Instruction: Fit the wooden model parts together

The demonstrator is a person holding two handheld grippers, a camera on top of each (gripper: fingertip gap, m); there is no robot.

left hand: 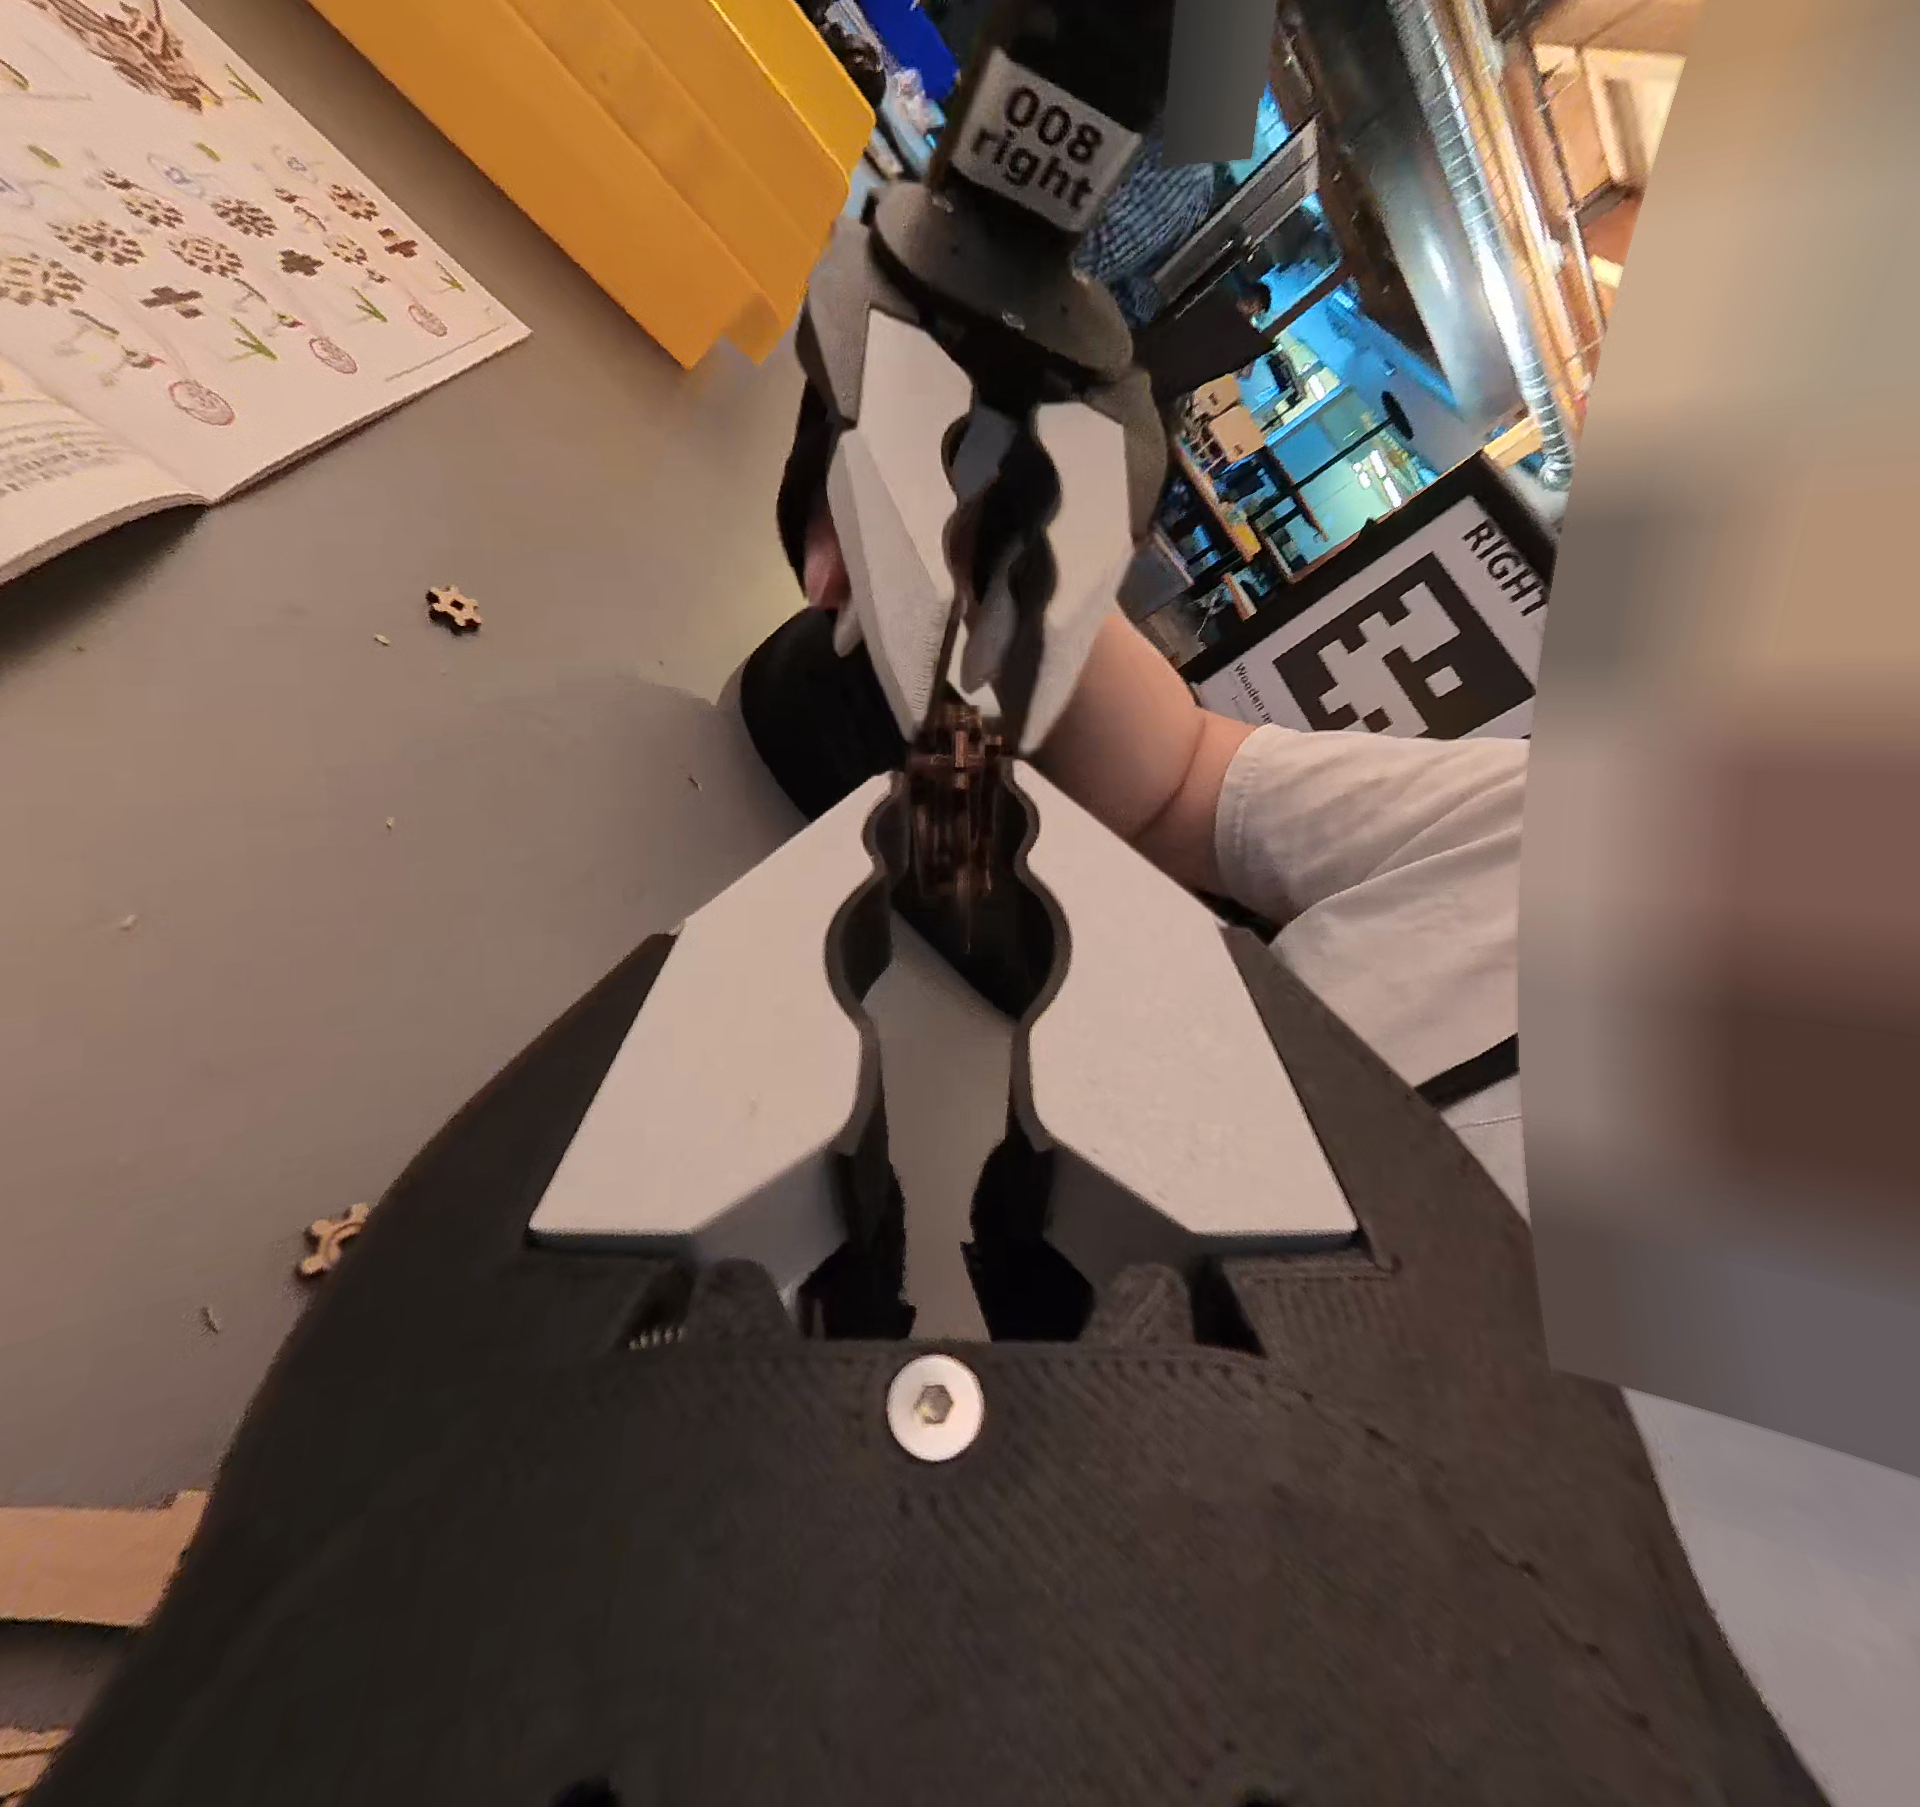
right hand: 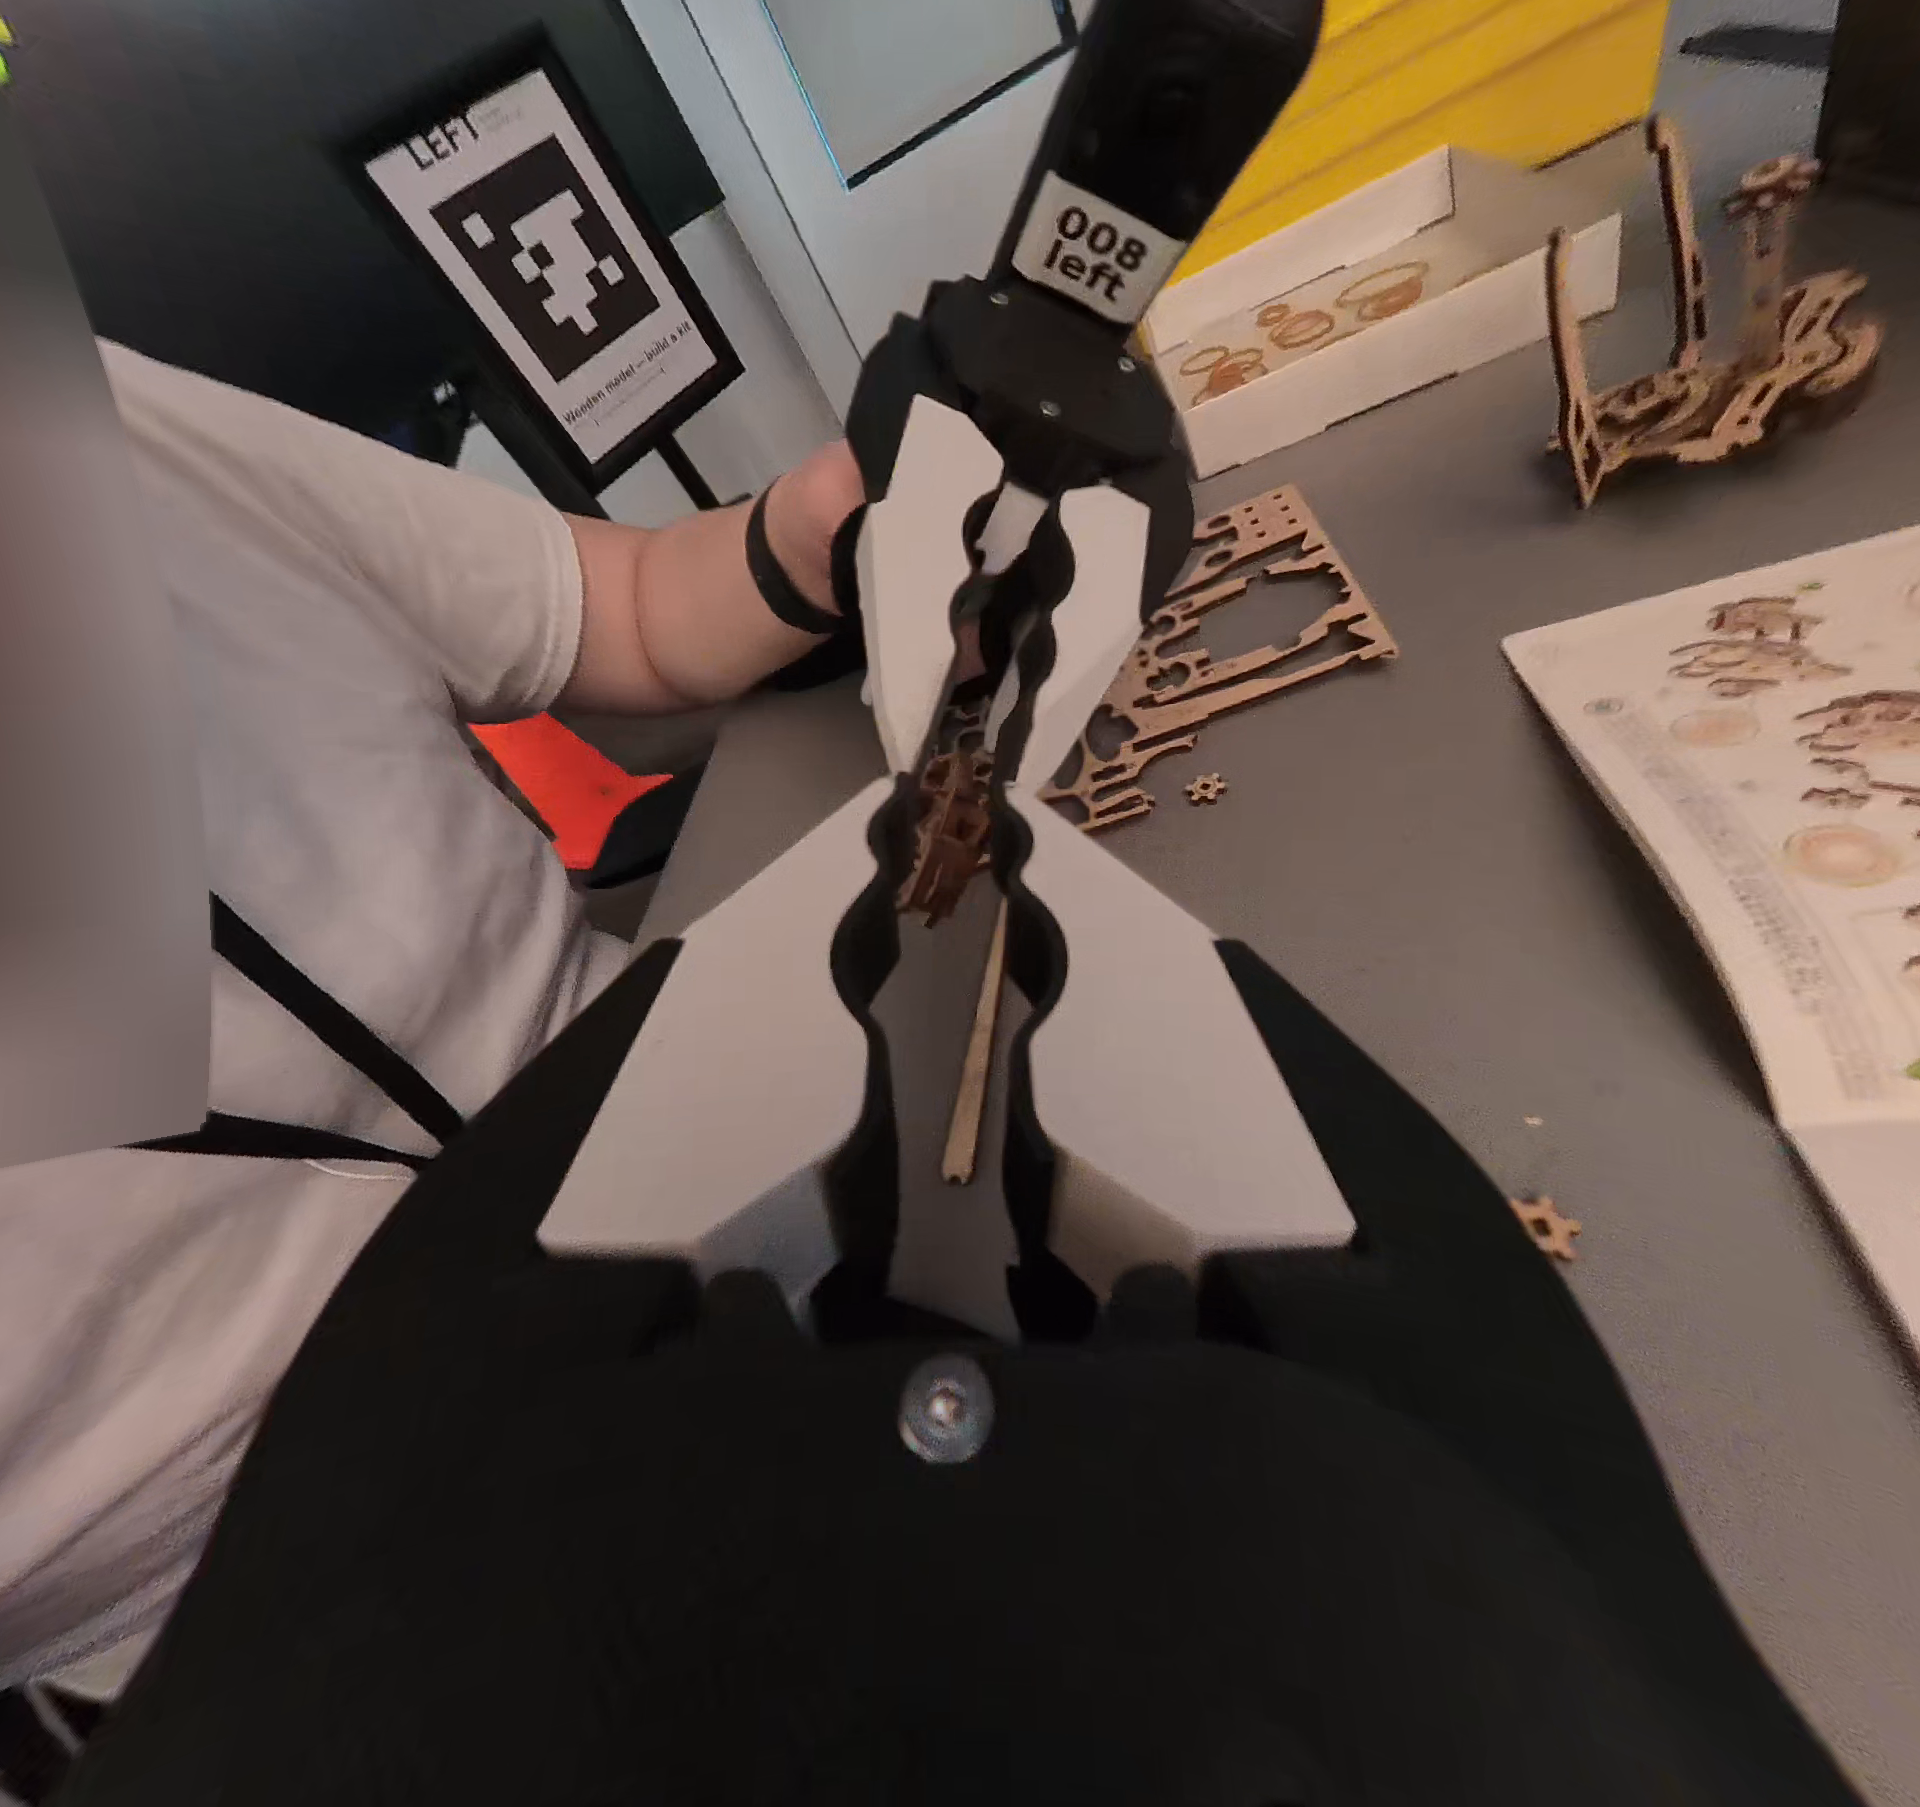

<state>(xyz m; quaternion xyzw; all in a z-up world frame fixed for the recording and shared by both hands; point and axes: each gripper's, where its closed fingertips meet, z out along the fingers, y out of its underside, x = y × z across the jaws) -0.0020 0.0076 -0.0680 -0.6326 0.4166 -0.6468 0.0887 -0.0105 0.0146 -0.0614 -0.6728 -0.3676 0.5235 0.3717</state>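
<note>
A small brown wooden sub-assembly (left hand: pixel 951 822) is held above the grey table, pinched between both grippers tip to tip. My left gripper (left hand: pixel 951 786) is shut on its near end in the left wrist view. My right gripper (left hand: pixel 961 708) comes in from the opposite side and is shut on the other end. In the right wrist view the right gripper (right hand: pixel 951 801) grips the sub-assembly (right hand: pixel 945 838), and a thin wooden stick (right hand: pixel 982 1030) runs back between its fingers. The left gripper (right hand: pixel 951 749) faces it, tips touching.
An open instruction booklet (right hand: pixel 1766 874) lies on the right and a punched-out wooden sheet (right hand: pixel 1247 635) behind the grippers. A partly built model (right hand: pixel 1714 365), a white parts box (right hand: pixel 1351 323) and yellow bins (left hand: pixel 582 95) stand at the back. Loose small gears (left hand: pixel 454 606) (right hand: pixel 1545 1227) lie on the table. My left and right fingertips are right by each other. Left tips and right tips are each some 25 cm from the partly built model (right hand: pixel 1714 365).
</note>
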